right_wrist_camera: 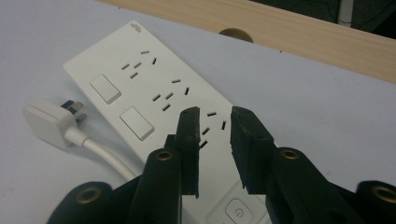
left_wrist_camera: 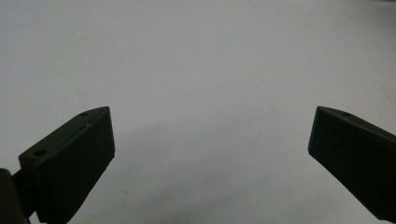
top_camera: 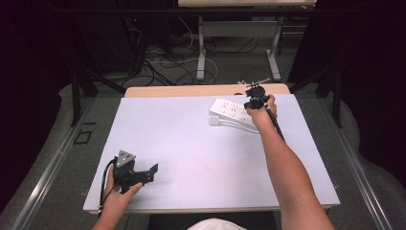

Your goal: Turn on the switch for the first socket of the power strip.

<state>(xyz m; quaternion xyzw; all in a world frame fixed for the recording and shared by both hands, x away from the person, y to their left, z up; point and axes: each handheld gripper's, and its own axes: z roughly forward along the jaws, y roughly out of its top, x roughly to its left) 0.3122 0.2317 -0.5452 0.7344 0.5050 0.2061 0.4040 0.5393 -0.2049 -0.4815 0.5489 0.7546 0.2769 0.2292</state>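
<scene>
A white power strip [top_camera: 229, 110] [right_wrist_camera: 154, 88] lies at the far right of the white table top [top_camera: 191, 148], with its white plug [top_camera: 214, 120] [right_wrist_camera: 46, 122] and cable [right_wrist_camera: 100, 151] beside it. My right gripper [top_camera: 250, 105] [right_wrist_camera: 215, 114] hovers just over the strip's near sockets. Its jaws stand a narrow gap apart and nothing is between them. Near the front left corner my left gripper [top_camera: 149, 173] [left_wrist_camera: 212, 110] rests low over bare table, its jaws wide apart and empty.
A strip of bare wood [top_camera: 191, 90] [right_wrist_camera: 303, 37] runs along the table's far edge, with a round cable hole [right_wrist_camera: 236, 33] behind the power strip. Beyond the table are desk legs [top_camera: 201, 57] and loose cables on the floor.
</scene>
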